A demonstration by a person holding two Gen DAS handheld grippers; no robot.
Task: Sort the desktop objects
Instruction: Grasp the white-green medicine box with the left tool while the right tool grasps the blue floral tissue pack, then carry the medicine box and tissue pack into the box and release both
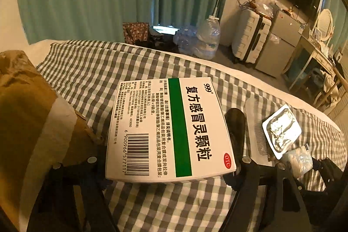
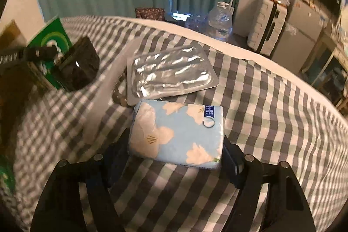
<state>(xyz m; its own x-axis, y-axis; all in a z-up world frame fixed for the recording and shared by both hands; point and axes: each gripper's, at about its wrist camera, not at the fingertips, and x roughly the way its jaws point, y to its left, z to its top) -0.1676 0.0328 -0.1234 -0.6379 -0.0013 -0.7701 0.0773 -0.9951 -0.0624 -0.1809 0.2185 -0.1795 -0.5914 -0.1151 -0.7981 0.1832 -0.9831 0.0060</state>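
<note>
Left wrist: your left gripper (image 1: 168, 146) clamps the medicine box (image 1: 169, 129); right gripper (image 2: 174, 145) pinches the tissue pack (image 2: 177, 134). Lift both level, clear of the blister pack (image 2: 171, 72).

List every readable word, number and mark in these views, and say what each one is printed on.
"999": top corner of the medicine box held in the left gripper.
"复方感冒灵颗粒": large black title on that box.
"OTC": red oval on that box.
"6 900966 577117": under its barcode.
Small print on the box: mostly too small to read.
Blue label on the tissue pack in the right gripper: blurred.
Blister pack: no text visible.
</note>
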